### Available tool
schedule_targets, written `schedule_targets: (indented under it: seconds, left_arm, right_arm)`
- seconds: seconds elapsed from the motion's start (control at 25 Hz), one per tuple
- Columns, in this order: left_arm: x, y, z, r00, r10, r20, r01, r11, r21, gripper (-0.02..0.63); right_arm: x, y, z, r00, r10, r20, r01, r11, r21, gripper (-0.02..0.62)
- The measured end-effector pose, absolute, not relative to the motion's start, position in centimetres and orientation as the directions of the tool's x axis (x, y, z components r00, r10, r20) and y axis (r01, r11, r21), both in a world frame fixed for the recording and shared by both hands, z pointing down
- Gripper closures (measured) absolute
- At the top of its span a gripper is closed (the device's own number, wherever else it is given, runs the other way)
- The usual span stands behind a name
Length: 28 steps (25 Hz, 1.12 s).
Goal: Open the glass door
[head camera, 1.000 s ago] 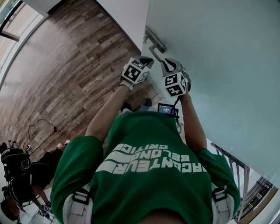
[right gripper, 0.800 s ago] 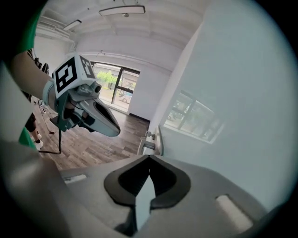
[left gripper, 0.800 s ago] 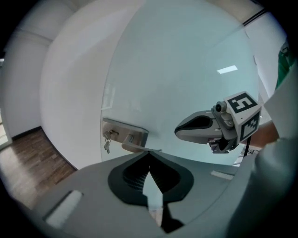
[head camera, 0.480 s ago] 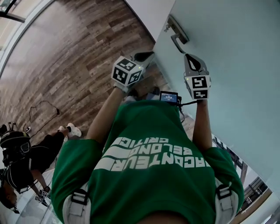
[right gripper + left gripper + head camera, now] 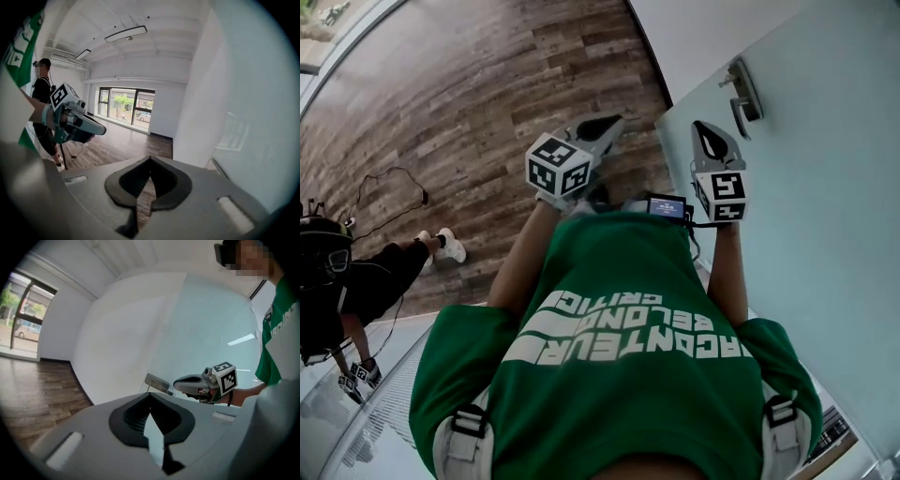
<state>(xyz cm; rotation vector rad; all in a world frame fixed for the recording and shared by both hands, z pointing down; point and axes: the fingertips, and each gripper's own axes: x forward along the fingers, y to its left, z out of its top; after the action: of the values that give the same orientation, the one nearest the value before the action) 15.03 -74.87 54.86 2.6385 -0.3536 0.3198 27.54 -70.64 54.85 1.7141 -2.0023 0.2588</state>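
**Head view and both gripper views: approach to the door handle.** The glass door (image 5: 811, 197), a pale frosted leaf, fills the right of the head view. Its metal lever handle (image 5: 742, 89) sits near the leaf's free edge, beside the white wall (image 5: 703, 28). The left gripper (image 5: 150, 394) has its jaws together on nothing and hangs over the wood floor (image 5: 478, 103), apart from the door. The right gripper (image 5: 150, 157) is likewise closed and empty. It is close to the glass and just below the handle, but touches neither.

**Step in hand (judgement).** The door looks to stand at an angle to the wall, so it is probably partly open, with the swing to be finished.
- To do this well, the right gripper's jaws should part, then close squarely across the lever rather than press on the pane.
- The pull or push should follow the leaf's arc about its hinge, not a straight line.
- The left gripper can steady the free edge.
- The body should stay out of the swing path.

**Not resolved.**
- The hinge side lies outside every view.
- The operator's green shirt (image 5: 619, 356) hides the door's lower part and the threshold.
- The lever is small and seen obliquely, so its turning direction cannot be read.
- Whether the leaf has cleared its frame cannot be settled.
- A bystander (image 5: 356, 291) at the left is cut off by the picture's edge.
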Motion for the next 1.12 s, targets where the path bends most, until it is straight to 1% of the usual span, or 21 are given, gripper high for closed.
schedule_targets:
  seconds: [0.24, 0.4, 0.52, 0.72, 1.12]
  left_arm:
    - [10.0, -74.3, 54.8, 0.915, -0.300, 0.269, -0.392, -0.816, 0.425, 0.589]
    - [8.4, -72.6, 53.8, 0.898, -0.369, 0.239, -0.438, -0.799, 0.411, 0.589]
    - [8.1, -71.2, 53.2, 0.885, -0.419, 0.202, -0.465, -0.777, 0.424, 0.589]
    - [7.8, -67.7, 52.6, 0.850, -0.493, 0.186, -0.521, -0.733, 0.438, 0.589]
    - [10.2, -60.8, 52.0, 0.804, -0.569, 0.174, -0.583, -0.696, 0.418, 0.589]
  right_arm:
    - [22.6, -71.1, 54.5, -0.198, -0.863, 0.465, -0.938, 0.304, 0.165, 0.603]
    - [20.8, -70.4, 54.2, -0.268, -0.857, 0.440, -0.923, 0.359, 0.138, 0.603]
    - [20.2, -69.8, 54.5, -0.329, -0.840, 0.432, -0.901, 0.416, 0.123, 0.603]
    - [19.1, -67.2, 54.1, -0.429, -0.799, 0.422, -0.849, 0.516, 0.113, 0.603]
    - [21.0, -61.2, 54.7, -0.514, -0.757, 0.404, -0.798, 0.594, 0.099, 0.603]
